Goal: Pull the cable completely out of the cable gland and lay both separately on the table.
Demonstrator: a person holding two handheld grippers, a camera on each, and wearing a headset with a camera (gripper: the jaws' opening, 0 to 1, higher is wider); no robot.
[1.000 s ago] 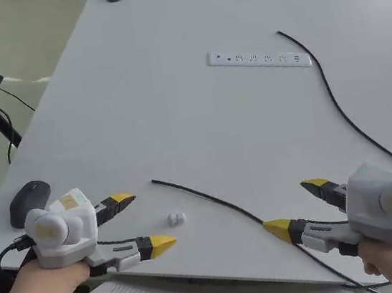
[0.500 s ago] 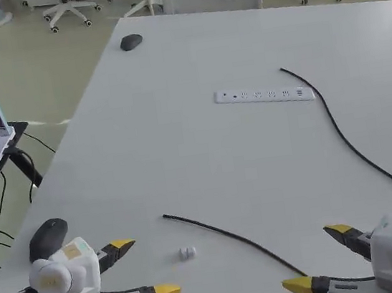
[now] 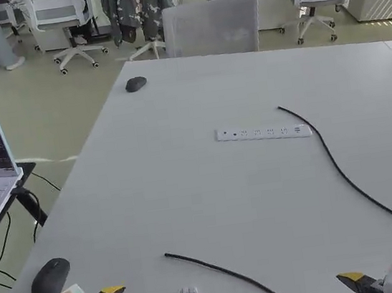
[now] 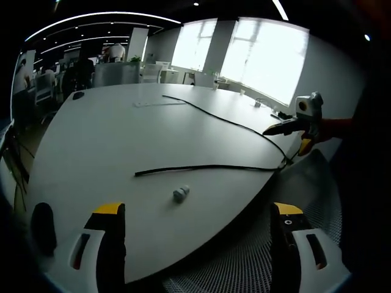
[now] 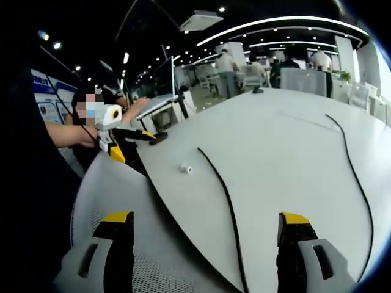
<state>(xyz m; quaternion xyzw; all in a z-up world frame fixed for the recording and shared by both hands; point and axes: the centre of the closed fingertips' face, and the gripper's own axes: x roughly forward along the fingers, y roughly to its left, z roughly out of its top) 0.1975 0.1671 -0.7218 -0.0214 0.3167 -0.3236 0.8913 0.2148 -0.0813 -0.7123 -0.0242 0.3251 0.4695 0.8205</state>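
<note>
Finishing up: cable (image 3: 227,272) and cable gland (image 3: 188,292) lie apart on the desk (image 3: 209,188).
The cable gland sits at five o'clock from the cable's tip. Left tongs (image 4: 198,210) and right tongs (image 5: 208,217) gape wide and empty, so probably only pulling them away remains.

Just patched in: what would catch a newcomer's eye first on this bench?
A short black cable lies near the front edge of the white table, with the small white cable gland beside it, apart. The left tool and right tool hang open at that edge, holding nothing.
</note>
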